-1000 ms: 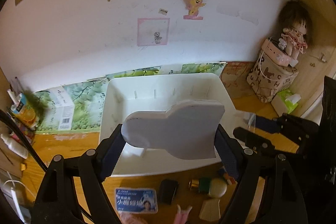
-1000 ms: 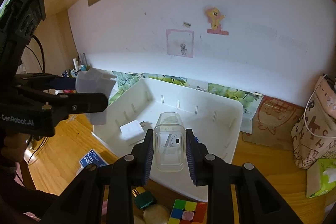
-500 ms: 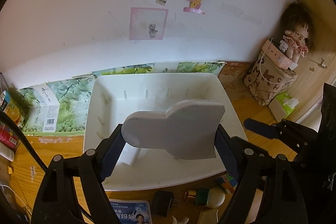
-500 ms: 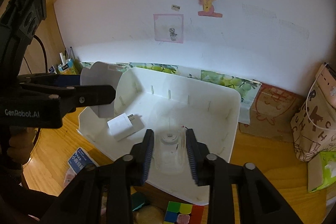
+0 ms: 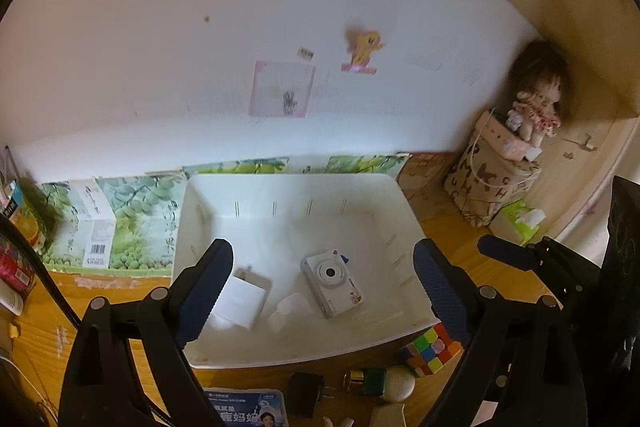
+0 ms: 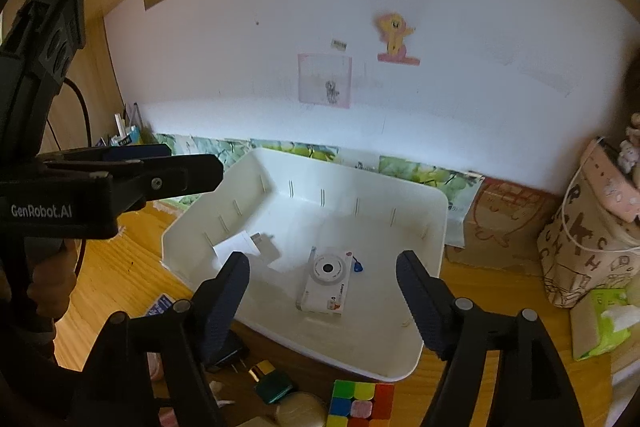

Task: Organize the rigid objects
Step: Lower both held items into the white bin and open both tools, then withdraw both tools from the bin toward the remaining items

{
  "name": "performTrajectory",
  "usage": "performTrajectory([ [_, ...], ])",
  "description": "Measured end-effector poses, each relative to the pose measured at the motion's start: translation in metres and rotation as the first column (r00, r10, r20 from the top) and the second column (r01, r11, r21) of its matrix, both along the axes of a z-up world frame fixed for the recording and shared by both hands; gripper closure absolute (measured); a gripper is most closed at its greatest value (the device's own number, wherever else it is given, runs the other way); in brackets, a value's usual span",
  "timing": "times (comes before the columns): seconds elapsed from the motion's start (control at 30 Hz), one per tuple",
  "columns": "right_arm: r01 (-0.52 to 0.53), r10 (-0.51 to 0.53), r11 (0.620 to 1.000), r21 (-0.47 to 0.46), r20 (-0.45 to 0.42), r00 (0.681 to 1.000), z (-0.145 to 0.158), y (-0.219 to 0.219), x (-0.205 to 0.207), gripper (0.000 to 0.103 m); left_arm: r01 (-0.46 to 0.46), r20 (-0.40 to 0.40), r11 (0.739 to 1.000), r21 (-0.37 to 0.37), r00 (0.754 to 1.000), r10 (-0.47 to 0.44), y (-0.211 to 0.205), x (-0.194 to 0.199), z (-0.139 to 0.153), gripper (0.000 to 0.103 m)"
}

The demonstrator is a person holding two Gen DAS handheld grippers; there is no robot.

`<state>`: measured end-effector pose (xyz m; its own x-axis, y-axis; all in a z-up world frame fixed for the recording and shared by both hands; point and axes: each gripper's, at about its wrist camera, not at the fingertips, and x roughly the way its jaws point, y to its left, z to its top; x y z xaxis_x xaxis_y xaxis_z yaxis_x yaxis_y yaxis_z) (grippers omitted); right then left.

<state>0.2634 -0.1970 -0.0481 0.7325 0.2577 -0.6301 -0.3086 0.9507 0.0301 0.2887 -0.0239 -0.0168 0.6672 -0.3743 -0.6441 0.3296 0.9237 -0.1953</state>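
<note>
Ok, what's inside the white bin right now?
The white bin holds a white camera and a white charger; a pale flat piece lies between them. Both claws block part of the front floor.

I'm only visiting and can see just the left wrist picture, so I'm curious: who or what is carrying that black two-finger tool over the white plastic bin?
Observer: The right wrist view shows a person's hand wrapped round the handle of the left gripper. Its jaws are opening, with nothing between them.
Operator: Is anything written on it?
Observer: Yes, white GenRobot.AI lettering runs along its side.
Operator: And the other tool?
Observer: The right gripper is opening as well, with nothing between its jaws. It hangs over the white compact camera, which lies in the white plastic bin.
</note>
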Motion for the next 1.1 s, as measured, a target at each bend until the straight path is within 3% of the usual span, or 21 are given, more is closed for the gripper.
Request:
performTrajectory([
  [0.3, 0.074, -0.074, 0.997, 0.011, 0.058, 0.996, 0.019, 0.012, -0.027, 0.022, -0.011, 0.069, 1.0, -0.022, 0.998, 0.012, 0.033, -0.023, 0.019, 0.01],
  [0.63, 0.107, -0.11, 0.993, 0.051, 0.048, 0.993, 0.016, 0.034, -0.056, 0.022, -0.084, 0.123, 0.996, -0.02, 0.989, 0.086, 0.072, -0.052, 0.029, 0.01],
  [1.1, 0.022, -0.021, 0.991, 0.128, -0.008, 1.0, 0.01, 0.048, -0.106, 0.022, -0.264, 0.131, 0.964, -0.031, 0.955, 0.265, 0.101, -0.119, 0.026, 0.01],
])
